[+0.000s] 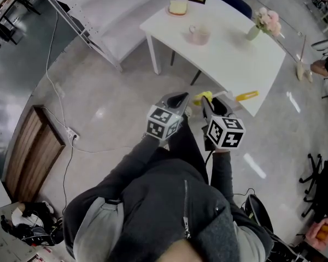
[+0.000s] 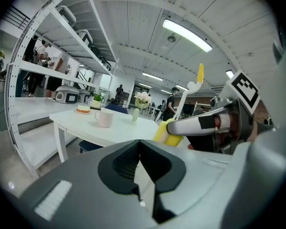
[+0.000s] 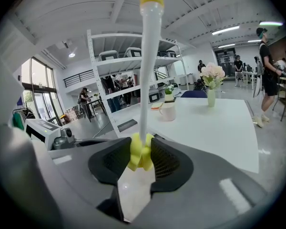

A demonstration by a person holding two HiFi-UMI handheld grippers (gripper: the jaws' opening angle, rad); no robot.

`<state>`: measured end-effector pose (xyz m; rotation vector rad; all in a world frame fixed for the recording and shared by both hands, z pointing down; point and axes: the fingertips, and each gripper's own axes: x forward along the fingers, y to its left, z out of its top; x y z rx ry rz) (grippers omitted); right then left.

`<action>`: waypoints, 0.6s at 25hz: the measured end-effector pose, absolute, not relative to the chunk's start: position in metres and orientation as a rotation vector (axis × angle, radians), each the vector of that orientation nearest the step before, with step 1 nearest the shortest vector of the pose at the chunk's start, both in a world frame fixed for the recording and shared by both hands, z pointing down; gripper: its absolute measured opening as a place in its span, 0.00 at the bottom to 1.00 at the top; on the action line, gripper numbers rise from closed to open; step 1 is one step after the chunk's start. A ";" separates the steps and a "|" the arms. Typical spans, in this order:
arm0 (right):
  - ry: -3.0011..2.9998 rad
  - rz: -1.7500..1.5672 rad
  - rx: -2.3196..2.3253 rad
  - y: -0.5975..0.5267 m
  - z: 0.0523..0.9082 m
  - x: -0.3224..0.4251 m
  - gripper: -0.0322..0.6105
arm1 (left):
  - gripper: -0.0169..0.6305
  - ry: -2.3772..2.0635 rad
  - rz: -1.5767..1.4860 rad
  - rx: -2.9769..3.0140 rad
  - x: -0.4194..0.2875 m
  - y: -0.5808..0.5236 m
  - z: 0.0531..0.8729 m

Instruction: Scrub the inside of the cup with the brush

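1. Head view: both hands are held out in front of the body. The left tongs (image 1: 177, 100) and right tongs (image 1: 210, 103) sit side by side, well short of the cup (image 1: 199, 35) on the far white surface (image 1: 235, 64).
2. Left gripper view: these tongs are clenched on nothing. They likely need opening to steady the cup.
3. Right gripper view: these tongs grasp the brush (image 3: 144, 80) at its yellow lump, with the stem pointing up. Aim its free end squarely into the cup's mouth.
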<state>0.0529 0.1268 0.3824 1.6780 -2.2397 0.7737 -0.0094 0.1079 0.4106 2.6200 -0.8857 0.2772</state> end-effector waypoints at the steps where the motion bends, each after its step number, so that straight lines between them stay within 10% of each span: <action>1: -2.238 0.766 1.680 0.121 0.381 0.056 0.25 | 0.02 -0.885 0.276 2.621 -0.007 0.102 0.410; 15: -2.239 0.743 1.616 0.014 0.378 0.092 0.25 | 0.02 -0.893 0.266 2.607 0.034 -0.007 0.408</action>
